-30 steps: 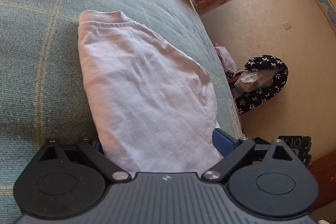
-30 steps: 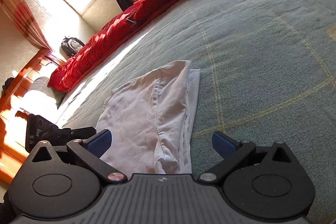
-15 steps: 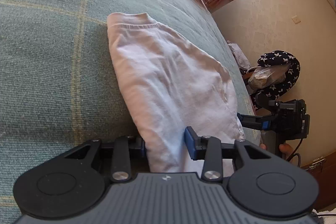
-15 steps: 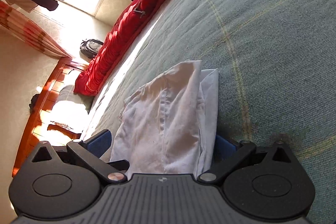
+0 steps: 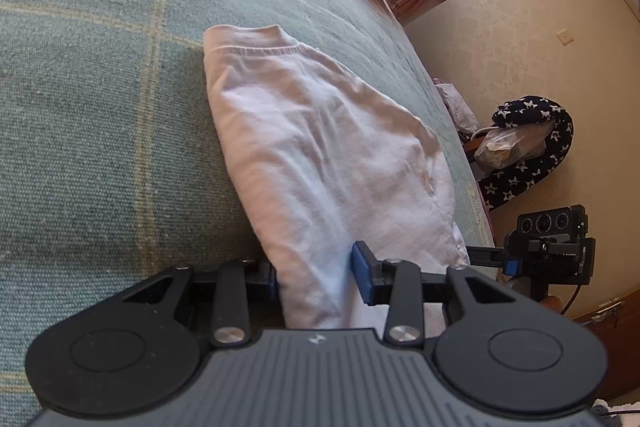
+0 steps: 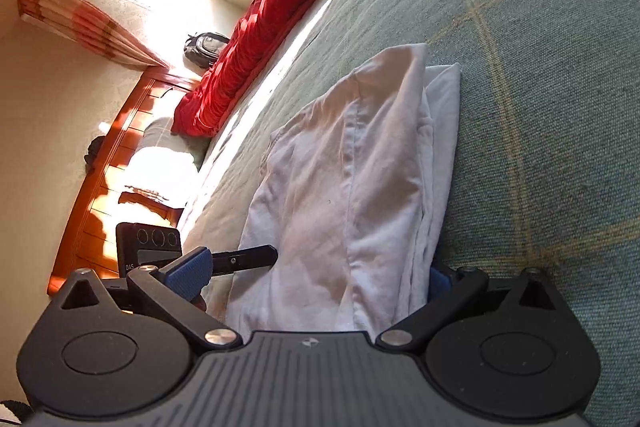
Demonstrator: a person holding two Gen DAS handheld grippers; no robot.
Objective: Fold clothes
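A white garment (image 5: 320, 155), folded into a long strip, lies on the green checked bedcover (image 5: 100, 107). My left gripper (image 5: 316, 279) is shut on its near end, and the cloth bunches between the blue pads (image 5: 362, 275). In the right wrist view the same garment (image 6: 352, 195) runs away from my right gripper (image 6: 314, 275), whose jaws stand wide open around its other near end. The left pad (image 6: 188, 267) is clear of the cloth; the right one is mostly hidden under the fold. Each view shows the other gripper beside the bed edge.
A red duvet (image 6: 260, 27) lies along the far side of the bed. A black star-print cloth with a plastic bag (image 5: 528, 147) sits on the floor by the wall. A wooden bed frame (image 6: 100, 187) and a backpack (image 6: 204, 45) stand beyond the edge.
My left gripper's jaws closed on the garment's near end and have held still since. My right gripper moved forward and down, so the garment's edge now lies between its open jaws.
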